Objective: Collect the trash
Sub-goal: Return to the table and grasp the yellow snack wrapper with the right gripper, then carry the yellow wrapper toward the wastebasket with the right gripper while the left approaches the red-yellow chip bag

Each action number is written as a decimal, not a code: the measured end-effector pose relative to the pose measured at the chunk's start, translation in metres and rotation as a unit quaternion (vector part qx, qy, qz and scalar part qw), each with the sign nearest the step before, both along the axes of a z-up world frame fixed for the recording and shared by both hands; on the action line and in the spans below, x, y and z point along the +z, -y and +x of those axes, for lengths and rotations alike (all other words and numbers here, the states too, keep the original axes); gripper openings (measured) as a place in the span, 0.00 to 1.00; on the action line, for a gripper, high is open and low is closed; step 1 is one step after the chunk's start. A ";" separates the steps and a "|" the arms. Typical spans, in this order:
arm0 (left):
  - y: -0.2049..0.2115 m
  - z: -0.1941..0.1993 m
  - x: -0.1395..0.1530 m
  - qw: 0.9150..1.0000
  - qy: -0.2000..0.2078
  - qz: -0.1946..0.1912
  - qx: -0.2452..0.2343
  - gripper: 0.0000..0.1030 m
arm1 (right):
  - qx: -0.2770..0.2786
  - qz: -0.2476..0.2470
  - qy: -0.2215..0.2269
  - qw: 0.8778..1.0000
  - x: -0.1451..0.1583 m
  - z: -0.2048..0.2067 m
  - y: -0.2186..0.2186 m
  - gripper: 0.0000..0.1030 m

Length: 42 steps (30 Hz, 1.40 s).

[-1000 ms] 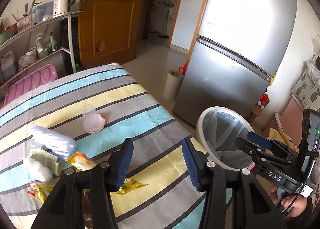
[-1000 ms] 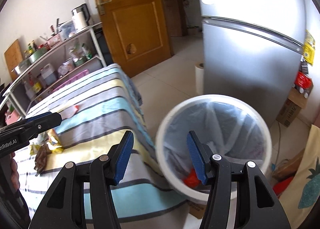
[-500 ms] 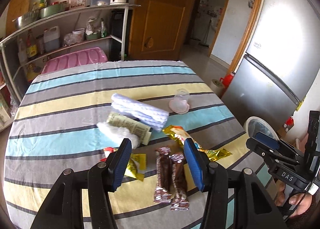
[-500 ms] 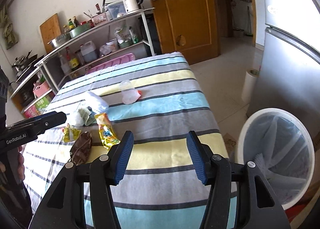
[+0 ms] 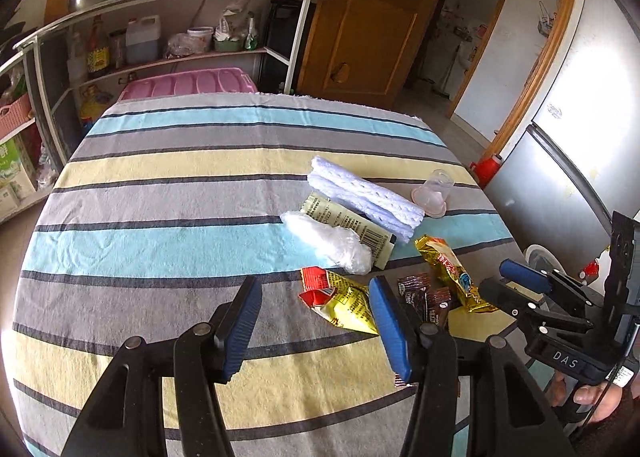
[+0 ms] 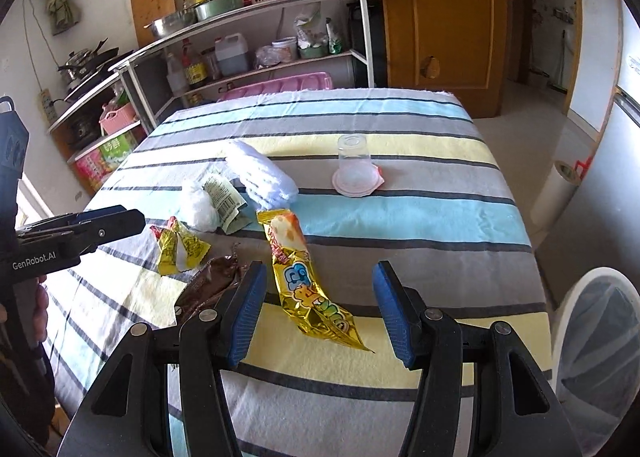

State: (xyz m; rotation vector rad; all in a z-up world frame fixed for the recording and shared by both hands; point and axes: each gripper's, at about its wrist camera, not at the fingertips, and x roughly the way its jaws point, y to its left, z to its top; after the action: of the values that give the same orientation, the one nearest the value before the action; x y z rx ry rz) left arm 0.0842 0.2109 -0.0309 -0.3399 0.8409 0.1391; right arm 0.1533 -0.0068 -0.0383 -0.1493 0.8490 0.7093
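Observation:
Trash lies on the striped tablecloth (image 5: 168, 233). There is a red-yellow wrapper (image 5: 340, 299) (image 6: 180, 247), brown chocolate wrappers (image 5: 424, 297) (image 6: 208, 285), a gold snack wrapper (image 5: 452, 273) (image 6: 308, 285), crumpled white plastic (image 5: 332, 239), a barcoded packet (image 5: 352, 223) and an upturned clear cup (image 6: 356, 169). My left gripper (image 5: 316, 331) hovers over the cloth with its jaws opening. Nothing is held, and the red-yellow wrapper sits by its right finger. My right gripper (image 6: 320, 315) is open above the gold wrapper without touching it.
A folded white towel (image 5: 364, 195) lies behind the trash. A white bin with a liner (image 6: 596, 337) stands on the floor off the table's right edge, beside the fridge (image 5: 560, 161). Shelves with kitchenware (image 6: 256, 41) and a wooden door (image 6: 444, 17) stand behind the table.
Both views have swung from the bin and fridge back over the table, so the trash pile is now in front. The left jaws stand slightly wider.

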 end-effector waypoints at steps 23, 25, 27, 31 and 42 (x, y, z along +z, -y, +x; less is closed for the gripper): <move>0.011 0.026 -0.031 1.000 -0.029 0.002 -0.011 0.56 | 0.008 -0.030 -0.018 0.999 -0.021 0.007 -0.015 0.30; 0.012 0.026 -0.031 0.999 -0.029 0.010 -0.010 0.50 | 0.006 -0.029 -0.017 0.999 -0.021 0.007 -0.014 0.28; 0.012 0.026 -0.031 0.999 -0.029 0.014 -0.007 0.47 | 0.005 -0.027 -0.018 0.999 -0.021 0.007 -0.013 0.27; 0.012 0.025 -0.031 0.999 -0.027 0.016 -0.005 0.44 | 0.007 -0.023 -0.018 1.000 -0.021 0.007 -0.013 0.25; 0.013 0.014 -0.015 1.000 -0.006 0.031 0.000 0.41 | -0.003 -0.006 -0.013 1.000 -0.015 0.003 -0.007 0.18</move>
State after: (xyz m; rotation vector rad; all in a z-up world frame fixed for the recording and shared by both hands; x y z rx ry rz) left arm 0.0983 0.1975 -0.0460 -0.2814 0.8460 0.1674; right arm 0.1566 -0.0001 -0.0531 -0.1485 0.8790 0.7009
